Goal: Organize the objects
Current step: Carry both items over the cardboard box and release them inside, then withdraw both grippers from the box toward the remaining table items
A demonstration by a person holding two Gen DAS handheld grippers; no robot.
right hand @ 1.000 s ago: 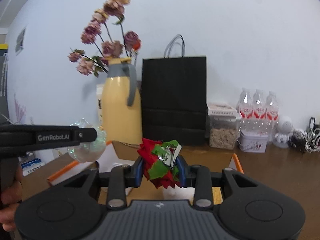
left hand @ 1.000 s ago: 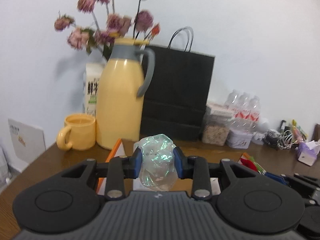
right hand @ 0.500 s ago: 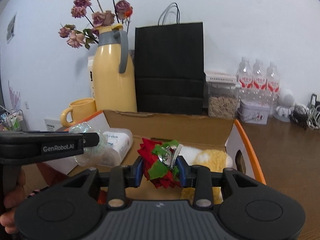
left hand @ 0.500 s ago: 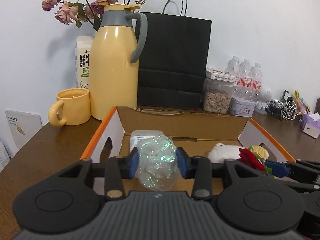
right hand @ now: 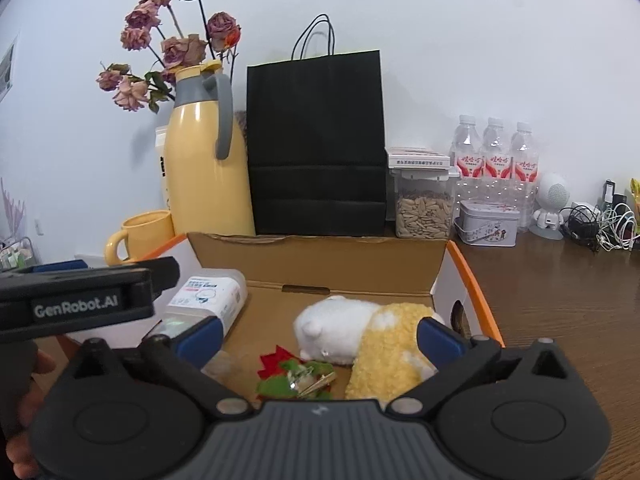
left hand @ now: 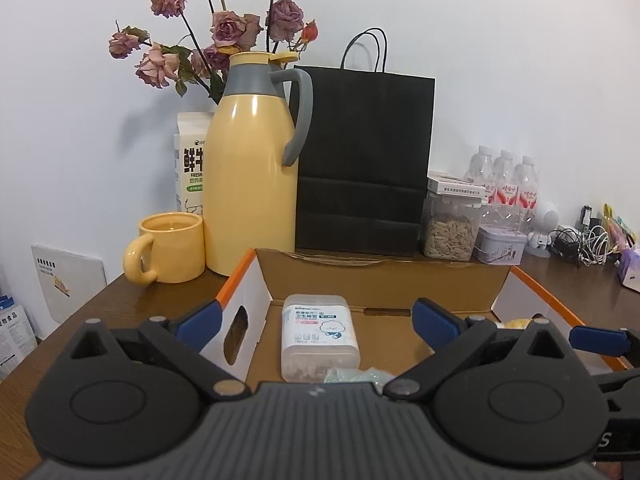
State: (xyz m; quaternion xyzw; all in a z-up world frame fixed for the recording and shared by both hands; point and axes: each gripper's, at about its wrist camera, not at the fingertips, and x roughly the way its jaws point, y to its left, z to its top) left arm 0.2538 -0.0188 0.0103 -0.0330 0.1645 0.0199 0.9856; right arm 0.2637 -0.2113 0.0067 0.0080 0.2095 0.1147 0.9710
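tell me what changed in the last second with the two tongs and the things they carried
Both tongs let go. The left tongs are opening, and the iridescent wrapped ball they clamped now lies in the cardboard box. The right tongs are opening too, and the red and green clip lies on the box floor beside the plush toy. The thermos, mug and black bag stayed put.

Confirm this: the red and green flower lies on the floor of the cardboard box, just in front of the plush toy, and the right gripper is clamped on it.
Not quite. The right gripper is not clamped on the flower: its jaws are opening, and the flower lies loose on the floor of the cardboard box in front of the plush toy. The right wrist view shows it.
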